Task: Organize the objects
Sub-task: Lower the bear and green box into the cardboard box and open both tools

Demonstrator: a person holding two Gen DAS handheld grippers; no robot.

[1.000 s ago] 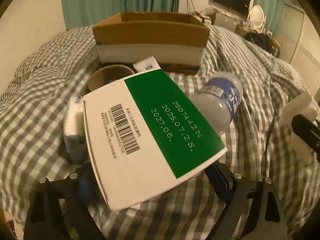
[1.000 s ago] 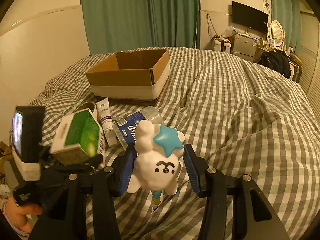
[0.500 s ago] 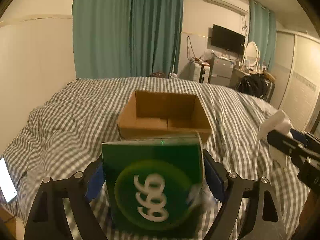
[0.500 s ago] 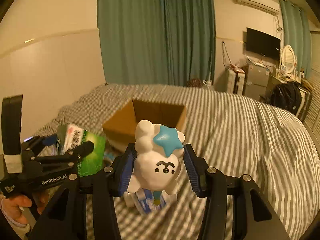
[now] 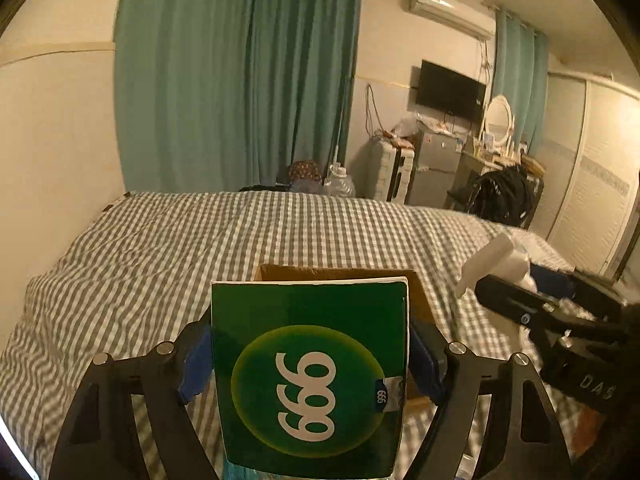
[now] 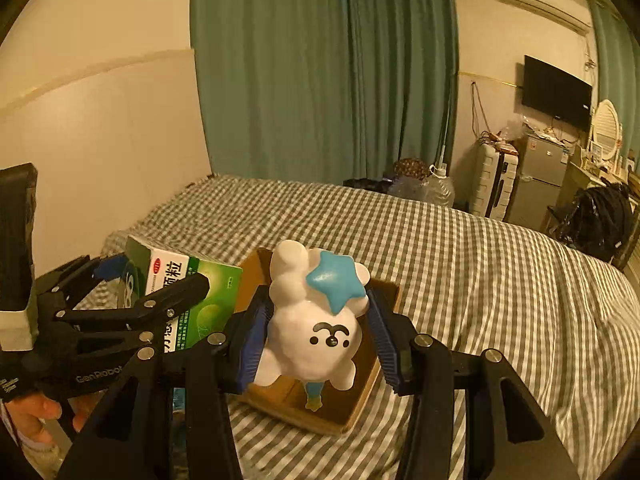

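Left gripper (image 5: 310, 354) clamps green medicine box (image 5: 310, 376), lower centre of frame, before cardboard box (image 5: 418, 284). Right gripper (image 6: 318, 334) clamps white star-marked toy figure (image 6: 316, 320), frame centre, above cardboard box on checkered bedspread (image 6: 480, 248).

We are holding our black left gripper (image 5: 310, 354) closed on a green box, and our black right gripper (image 6: 320, 336) closed on a white toy, both raised side by side.

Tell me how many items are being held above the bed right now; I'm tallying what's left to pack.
2. The green box is clamped in the left tool; the white toy with a blue star is clamped in the right tool, over the cardboard box. Others may lie hidden below.
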